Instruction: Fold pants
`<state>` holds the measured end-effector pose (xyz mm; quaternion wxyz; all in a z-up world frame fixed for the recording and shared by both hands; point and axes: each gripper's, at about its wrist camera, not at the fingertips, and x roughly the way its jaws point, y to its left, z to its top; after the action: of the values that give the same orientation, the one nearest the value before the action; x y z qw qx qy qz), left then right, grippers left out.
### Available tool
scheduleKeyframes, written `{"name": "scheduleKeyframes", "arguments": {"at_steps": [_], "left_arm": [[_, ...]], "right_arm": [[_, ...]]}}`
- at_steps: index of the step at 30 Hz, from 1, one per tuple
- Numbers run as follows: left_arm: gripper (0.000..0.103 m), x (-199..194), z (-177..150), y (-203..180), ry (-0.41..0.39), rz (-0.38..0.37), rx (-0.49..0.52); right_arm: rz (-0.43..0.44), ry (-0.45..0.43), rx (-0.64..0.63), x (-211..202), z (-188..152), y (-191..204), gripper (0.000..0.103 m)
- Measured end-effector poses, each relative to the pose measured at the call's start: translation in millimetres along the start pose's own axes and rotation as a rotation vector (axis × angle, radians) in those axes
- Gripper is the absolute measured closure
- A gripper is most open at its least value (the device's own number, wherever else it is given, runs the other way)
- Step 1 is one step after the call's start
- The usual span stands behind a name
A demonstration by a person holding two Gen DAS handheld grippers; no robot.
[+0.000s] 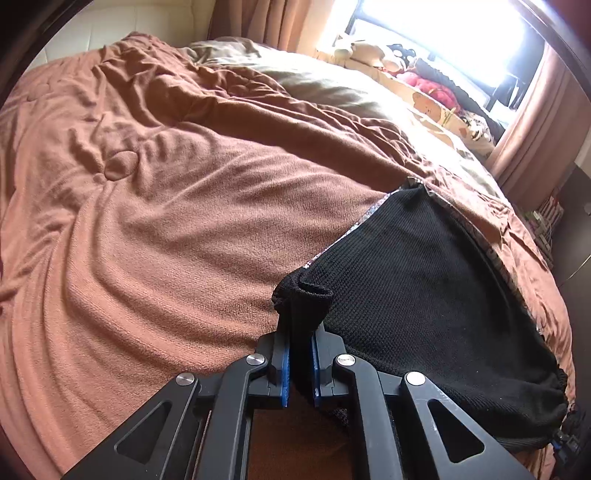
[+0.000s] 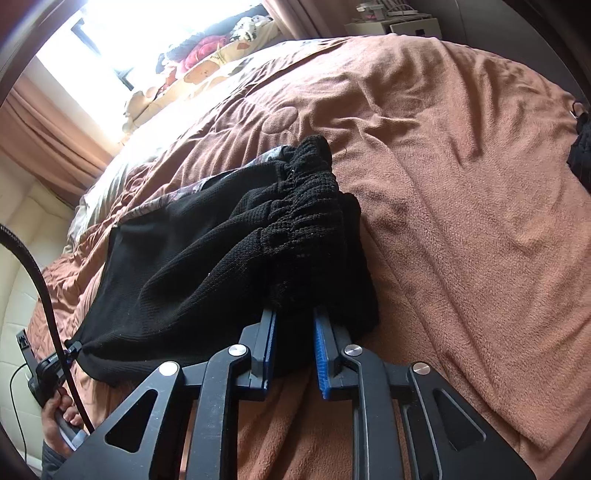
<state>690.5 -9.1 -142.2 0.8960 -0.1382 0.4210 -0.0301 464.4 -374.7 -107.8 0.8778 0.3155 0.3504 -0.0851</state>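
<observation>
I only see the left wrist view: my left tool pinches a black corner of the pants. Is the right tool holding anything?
Observer: Yes. The right tool is shut on the pants, at the gathered waistband.
Operator: Anything else on the bed past that tool?
Observer: A dark item lies at the right edge of the blanket; I can't tell what it is.
Operator: And beyond the bed?
Observer: A white stand sits behind its far side.
</observation>
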Motion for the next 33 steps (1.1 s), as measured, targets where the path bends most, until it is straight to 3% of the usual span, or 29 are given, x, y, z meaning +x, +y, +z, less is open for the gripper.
{"name": "scheduleKeyframes", "arguments": {"at_steps": [11,33], "left_arm": [[0.095,-75.0,-6.1,8.3,-0.073,0.011,-0.009],[0.095,-218.1,-111.2,114.8,-0.126,0.076,-0.168]], "right_arm": [[0.039,-0.010,-0.050,-42.4,-19.6,-0.7,0.094],[0.134,0.027,-0.200,-104.6,-81.1,11.2,0.094]]}}
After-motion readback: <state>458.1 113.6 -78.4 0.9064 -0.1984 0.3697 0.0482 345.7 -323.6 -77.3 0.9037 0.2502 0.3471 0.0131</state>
